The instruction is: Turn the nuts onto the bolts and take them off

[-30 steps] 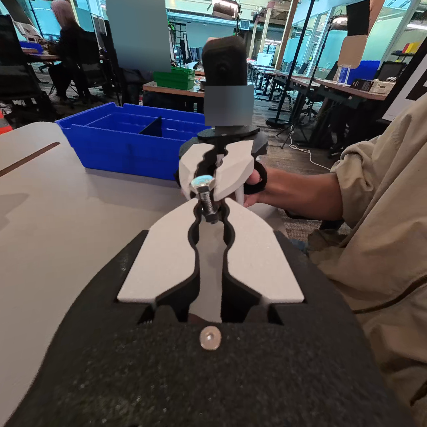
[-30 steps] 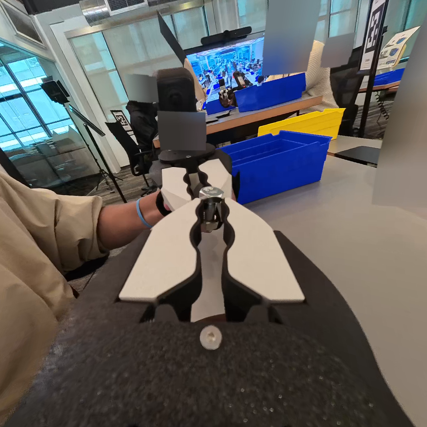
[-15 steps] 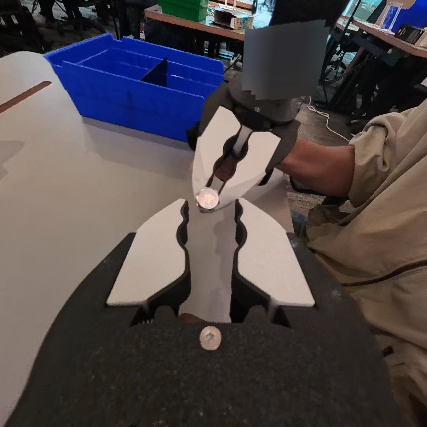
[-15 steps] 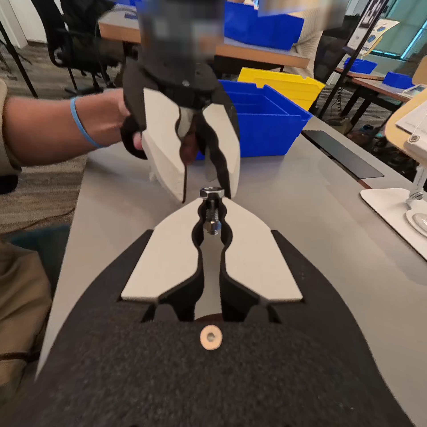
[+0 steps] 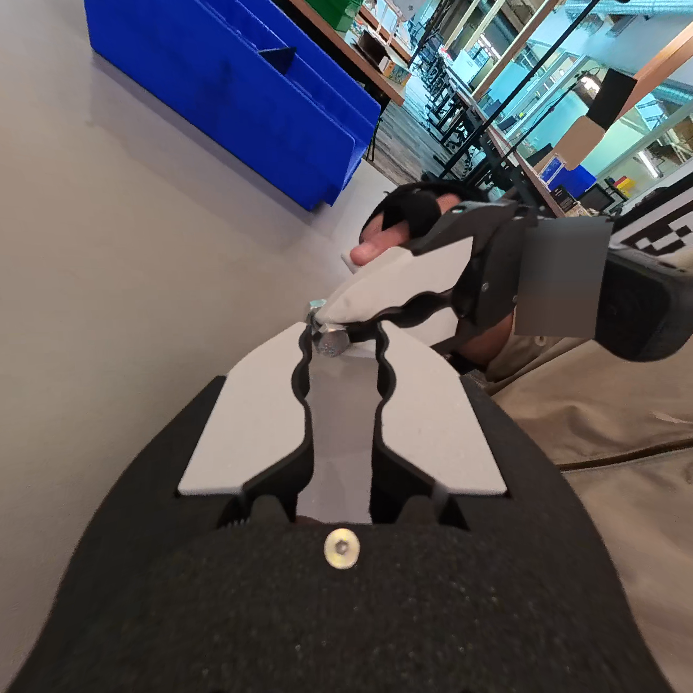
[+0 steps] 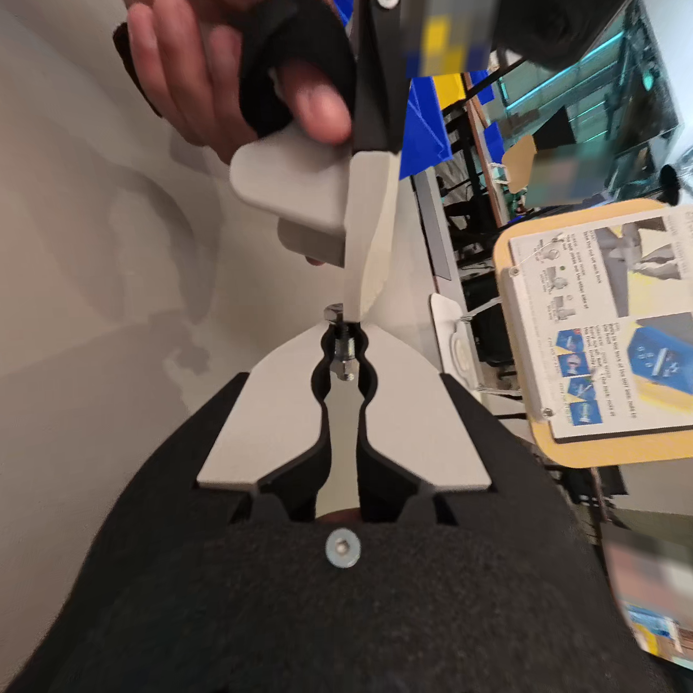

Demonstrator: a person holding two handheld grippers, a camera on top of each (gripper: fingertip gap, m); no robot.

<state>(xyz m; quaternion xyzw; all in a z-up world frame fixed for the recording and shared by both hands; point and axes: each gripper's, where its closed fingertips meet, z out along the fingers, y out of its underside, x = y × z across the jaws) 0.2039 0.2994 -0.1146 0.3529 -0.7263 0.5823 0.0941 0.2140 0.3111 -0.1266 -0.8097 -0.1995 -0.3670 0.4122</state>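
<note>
A steel bolt with a nut on its thread is held in my right gripper, which is shut on it, head pointing away. In the left wrist view the right gripper comes in sideways from the right, with the bolt's hex end at its tips. My left gripper is open, its fingers wide apart on either side of that hex end. In the right wrist view the left gripper reaches down from above, edge-on, its tips beside the bolt head.
A blue bin stands on the grey table beyond the grippers. A wood-edged instruction board on a stand is at the right of the right wrist view. The person's beige sleeve is close on the right. My two grippers' fingertips are within a few centimetres of each other.
My left gripper has let go of the bolt and opened. Both grippers have rolled: the right one, still holding the bolt, now lies sideways across the left view.
</note>
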